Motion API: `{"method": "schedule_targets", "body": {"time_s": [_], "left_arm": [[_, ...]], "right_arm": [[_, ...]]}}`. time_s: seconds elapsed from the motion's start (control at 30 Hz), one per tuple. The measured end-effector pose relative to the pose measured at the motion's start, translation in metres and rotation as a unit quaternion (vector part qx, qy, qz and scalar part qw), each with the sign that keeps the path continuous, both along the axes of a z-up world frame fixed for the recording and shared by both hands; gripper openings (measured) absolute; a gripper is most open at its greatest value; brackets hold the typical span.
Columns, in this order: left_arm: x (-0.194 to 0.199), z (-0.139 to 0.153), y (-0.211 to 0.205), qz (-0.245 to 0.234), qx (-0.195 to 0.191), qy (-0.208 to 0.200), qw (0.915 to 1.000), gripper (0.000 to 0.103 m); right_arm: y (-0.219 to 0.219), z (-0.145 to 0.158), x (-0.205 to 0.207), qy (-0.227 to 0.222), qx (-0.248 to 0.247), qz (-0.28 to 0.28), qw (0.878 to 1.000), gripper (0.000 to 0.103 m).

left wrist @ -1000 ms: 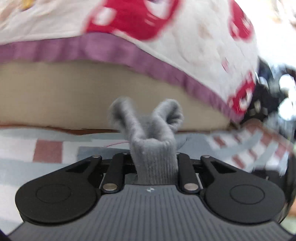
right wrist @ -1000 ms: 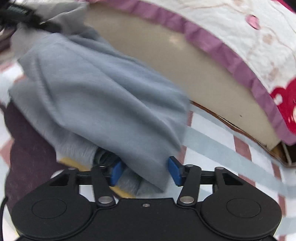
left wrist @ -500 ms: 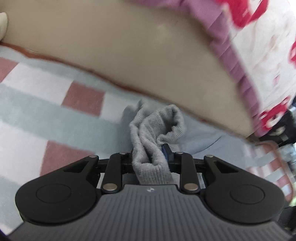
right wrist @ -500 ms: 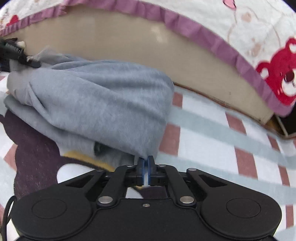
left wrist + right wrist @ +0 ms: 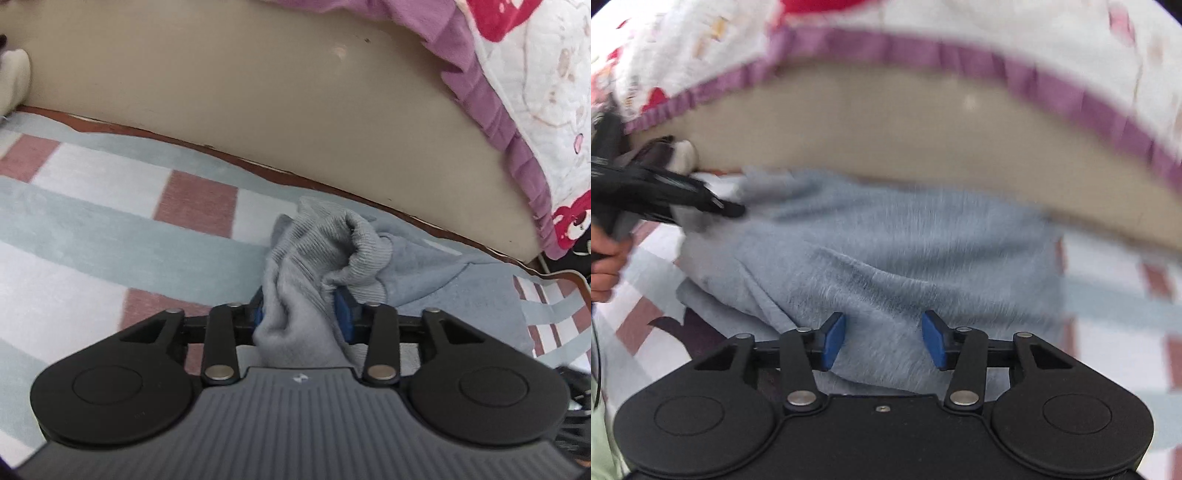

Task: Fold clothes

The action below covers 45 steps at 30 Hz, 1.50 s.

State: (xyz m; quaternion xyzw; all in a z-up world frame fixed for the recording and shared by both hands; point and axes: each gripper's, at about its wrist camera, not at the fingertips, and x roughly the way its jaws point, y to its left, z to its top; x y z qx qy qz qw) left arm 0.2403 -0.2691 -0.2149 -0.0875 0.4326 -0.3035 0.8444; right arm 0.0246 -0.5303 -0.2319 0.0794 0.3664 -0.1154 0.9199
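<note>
Softly bunched grey garment (image 5: 886,258), crumpled.

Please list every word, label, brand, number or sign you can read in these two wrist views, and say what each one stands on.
No text is readable in either view.
A small pale logo mark sits on the body of the left tongs, too small to read.
The bedspread carries red cartoon prints, no legible lettering.
The grey garment and the right tongs show no label.
</note>
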Motion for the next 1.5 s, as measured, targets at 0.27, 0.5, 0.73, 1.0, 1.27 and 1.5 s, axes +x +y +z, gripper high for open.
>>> {"method": "schedule_targets", "body": {"time_s": [0.27, 0.5, 0.73, 1.0, 1.27, 1.5], "left_arm": [[-0.03, 0.03, 0.003, -0.076, -0.08, -0.073, 0.9912, 0.037], [-0.032, -0.002, -0.027, -0.108, -0.009, -0.027, 0.9938, 0.027], [-0.021, 0.015, -0.001, -0.036, 0.066, -0.039, 0.9965, 0.011], [-0.013, 0.014, 0.061, -0.036, -0.098, 0.065, 0.9924, 0.08], [-0.014, -0.021, 0.053, -0.089, -0.062, 0.126, 0.986, 0.087], [-0.017, -0.041, 0.042, -0.087, -0.084, 0.145, 0.9821, 0.088]], "right_arm": [[0.017, -0.018, -0.003, 0.022, 0.046, 0.035, 0.998, 0.055], [0.012, -0.015, -0.018, 0.029, 0.094, 0.046, 0.994, 0.054], [-0.027, -0.005, -0.061, -0.007, 0.177, -0.058, 0.982, 0.056], [-0.098, -0.017, -0.115, -0.072, 0.255, -0.223, 0.938, 0.06], [-0.14, -0.044, -0.111, -0.078, 0.313, -0.222, 0.92, 0.065], [-0.159, -0.054, -0.086, -0.074, 0.355, -0.172, 0.916, 0.066]]}}
